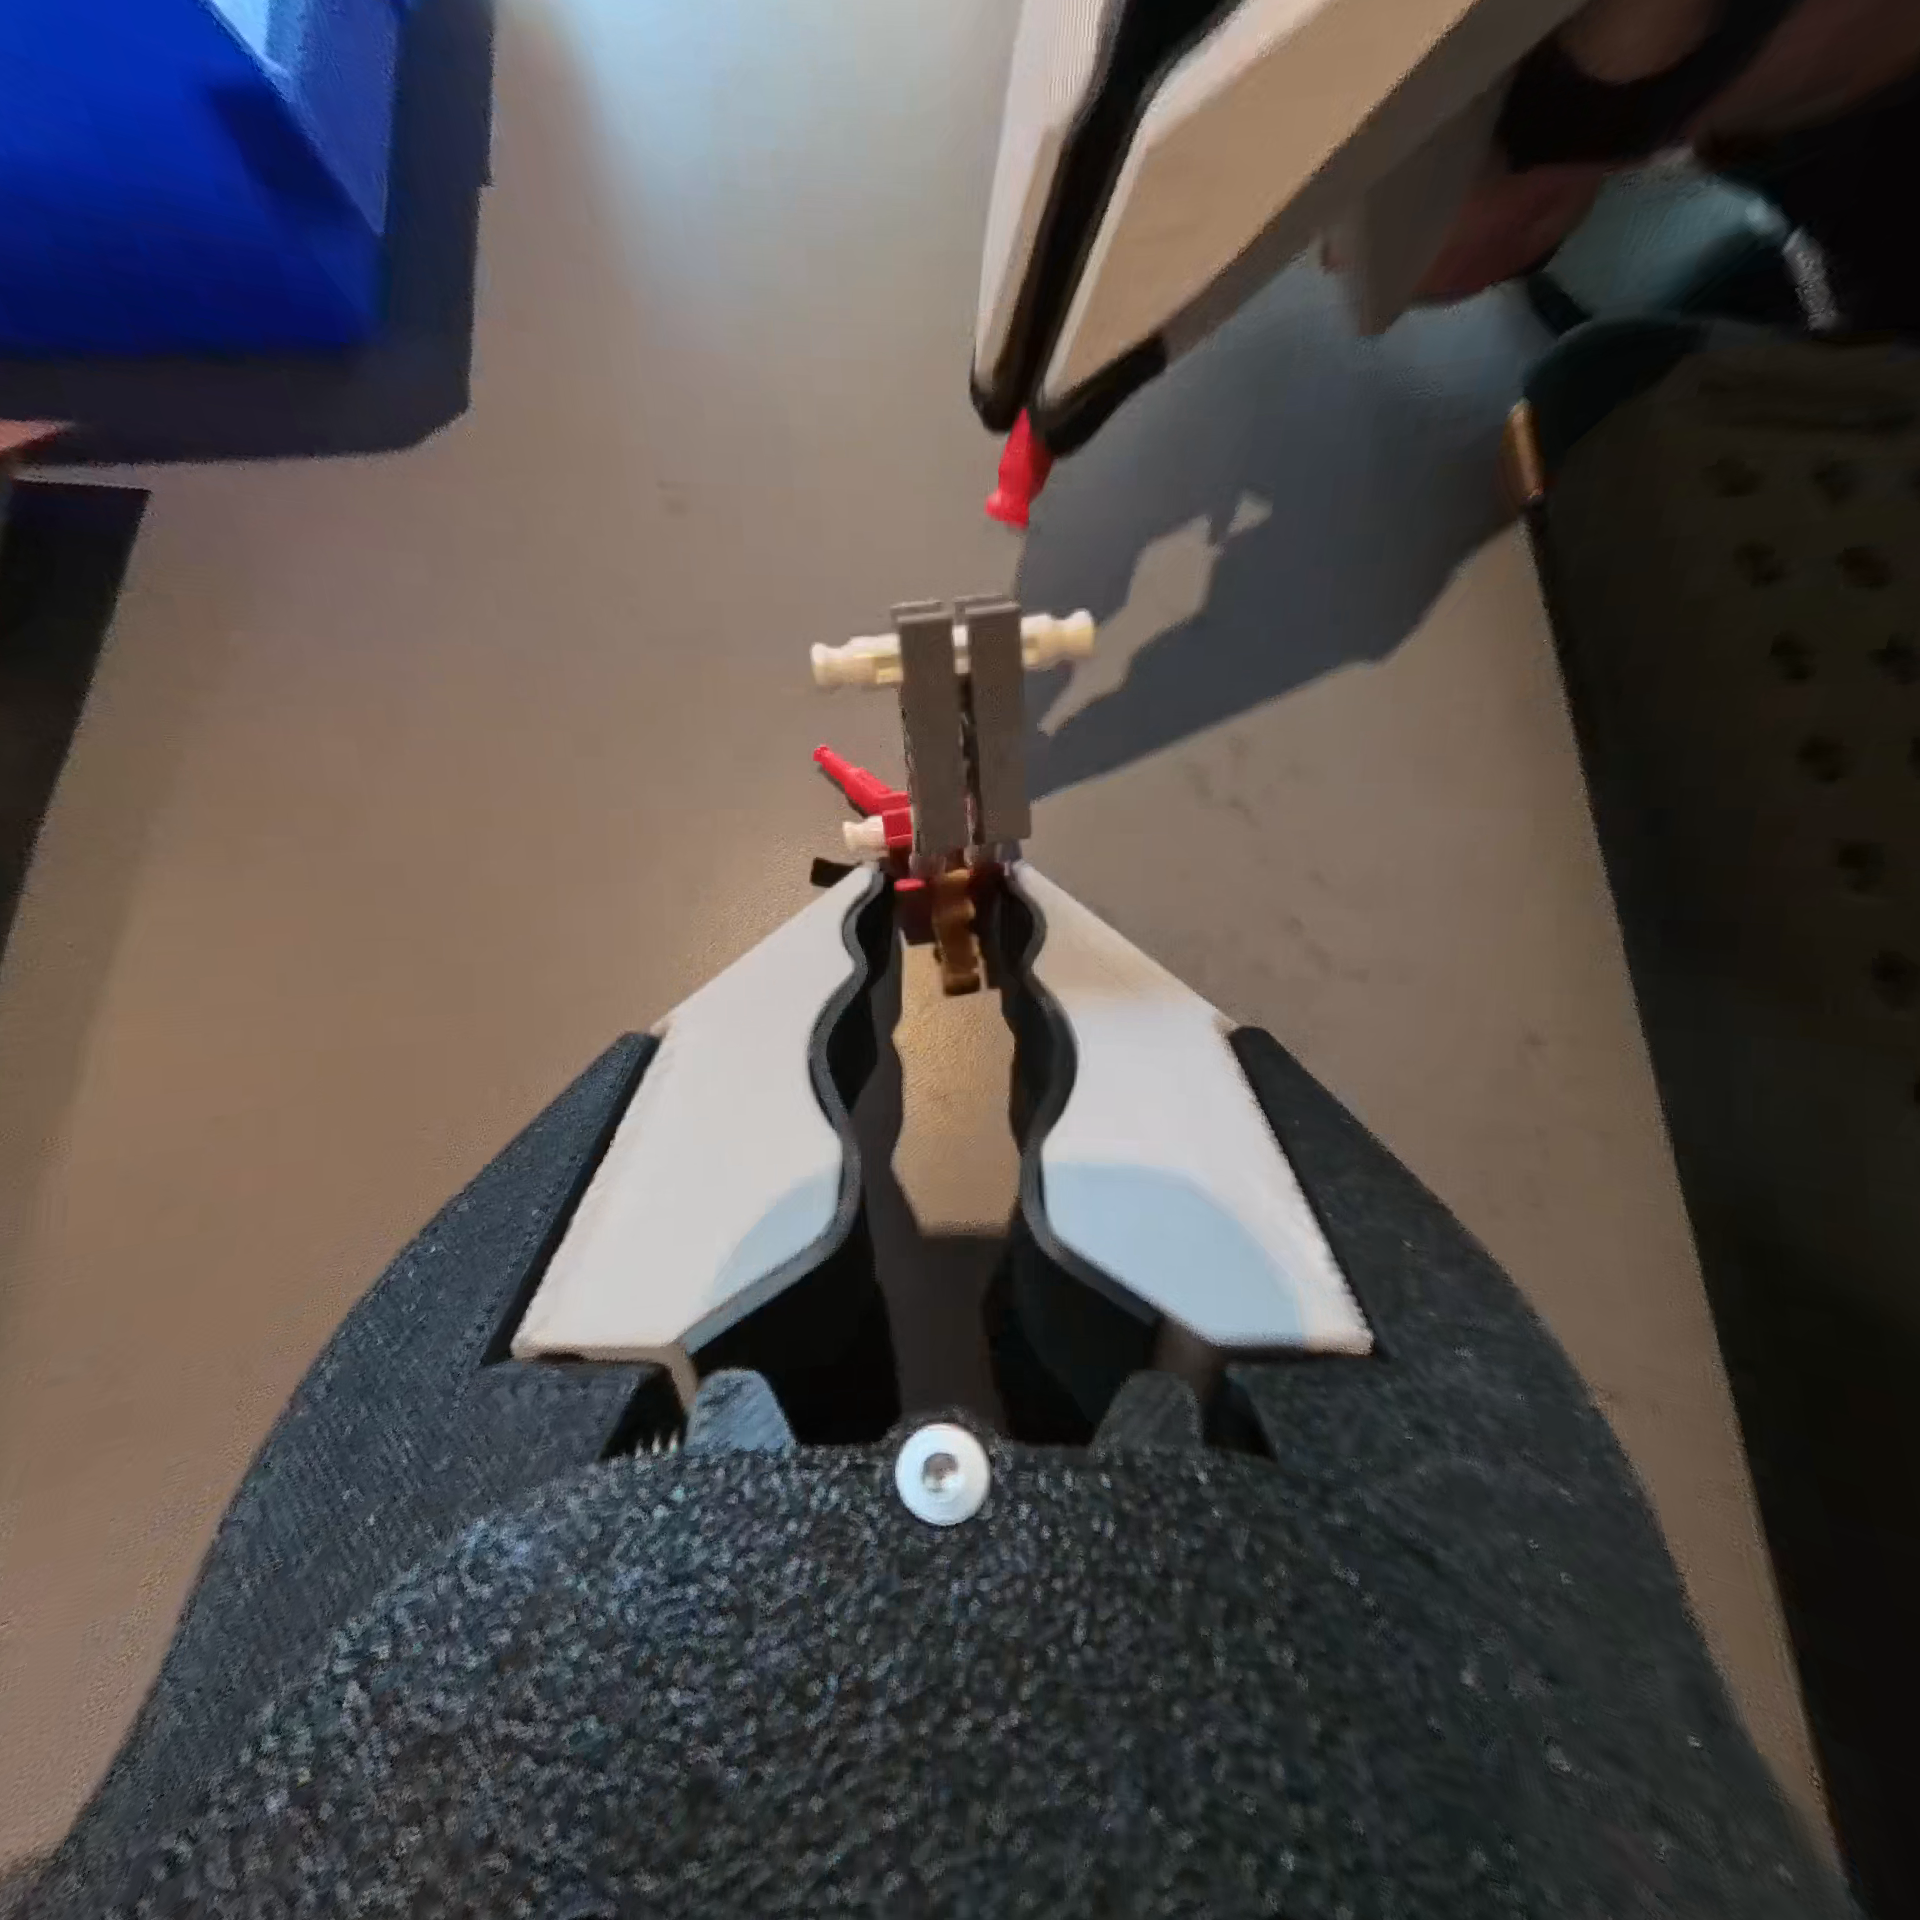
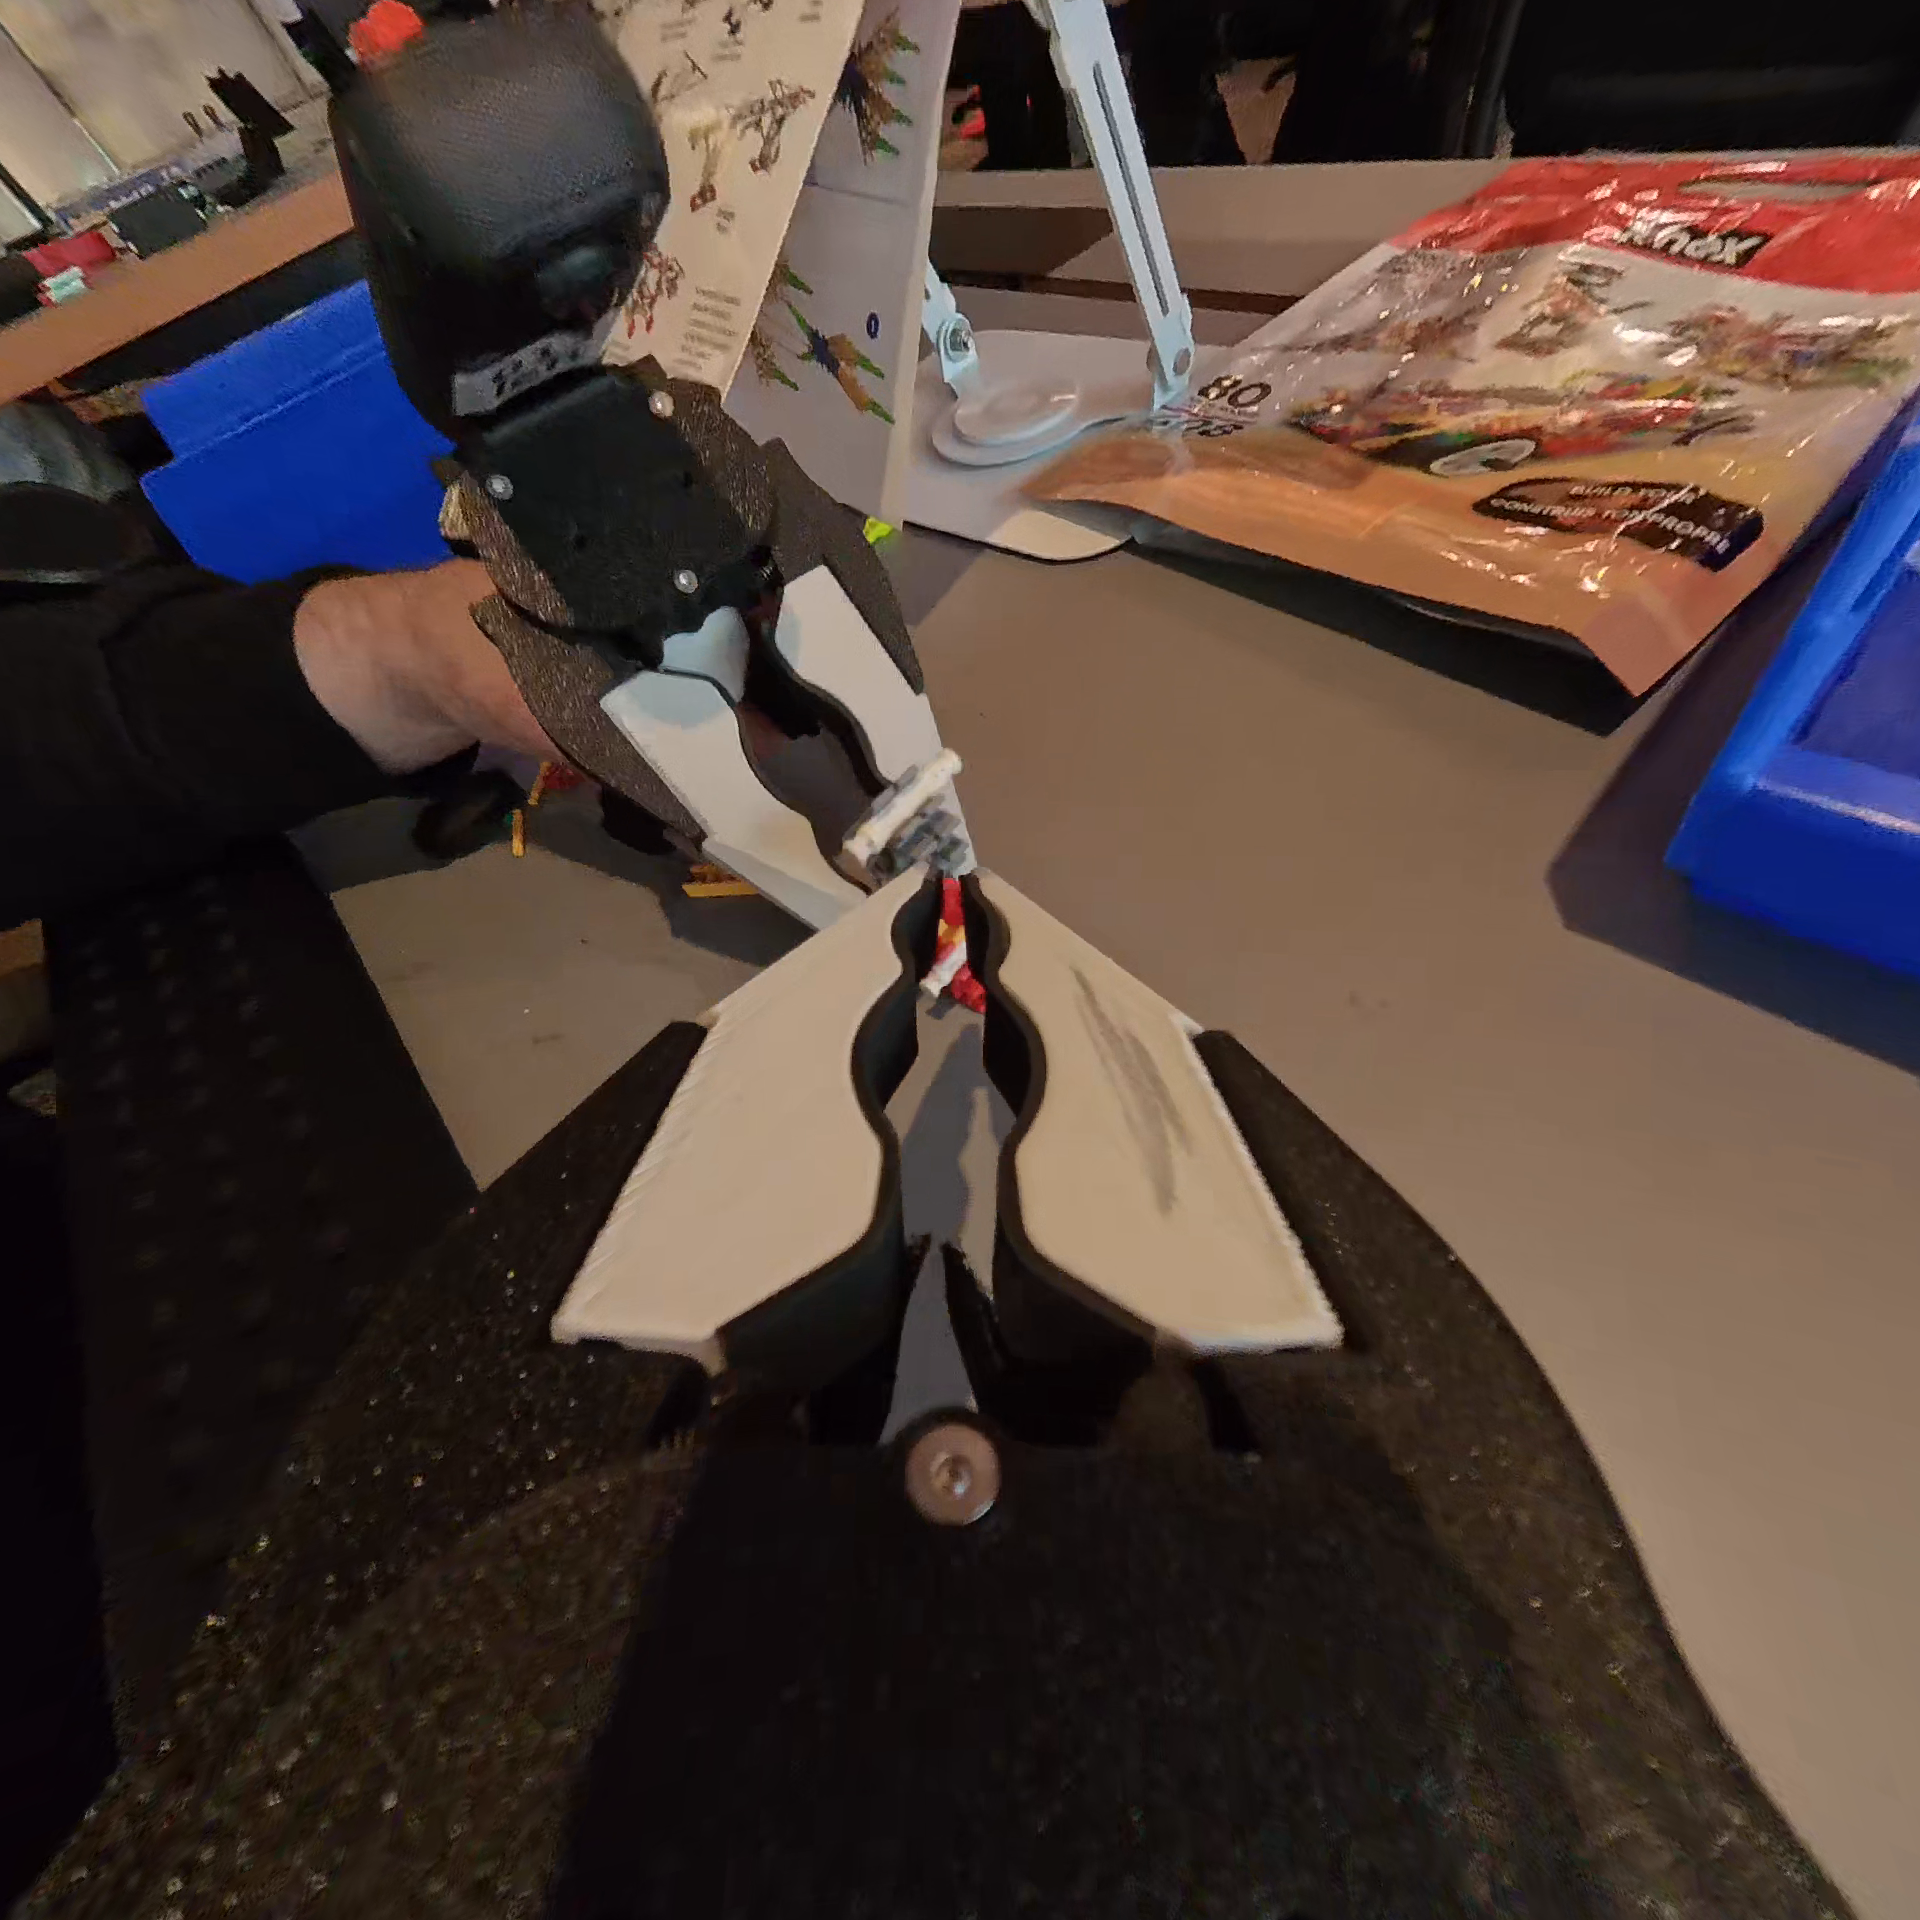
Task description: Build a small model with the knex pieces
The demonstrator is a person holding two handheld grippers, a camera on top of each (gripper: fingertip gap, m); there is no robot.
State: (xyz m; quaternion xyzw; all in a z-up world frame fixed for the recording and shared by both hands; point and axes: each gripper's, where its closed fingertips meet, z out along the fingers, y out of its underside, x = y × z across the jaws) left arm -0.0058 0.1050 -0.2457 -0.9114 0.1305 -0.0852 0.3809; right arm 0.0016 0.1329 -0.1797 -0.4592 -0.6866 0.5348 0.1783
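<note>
While the left gripper [image 1: 940, 883] clamps a toy assembly [image 1: 961, 727], the right gripper [image 2: 948, 883] pinches a red rod [image 2: 951, 920].

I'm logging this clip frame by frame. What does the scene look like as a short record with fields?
left tongs: shut on the toy assembly
toy assembly: two grey connectors side by side, white rods through them, red and brown bits at the base
right tongs: shut on a red rod
red rod: pokes out of the tips, above the assembly, not touching it
table: grey
around: blue bin, printed bag, leaflet on a stand
</note>
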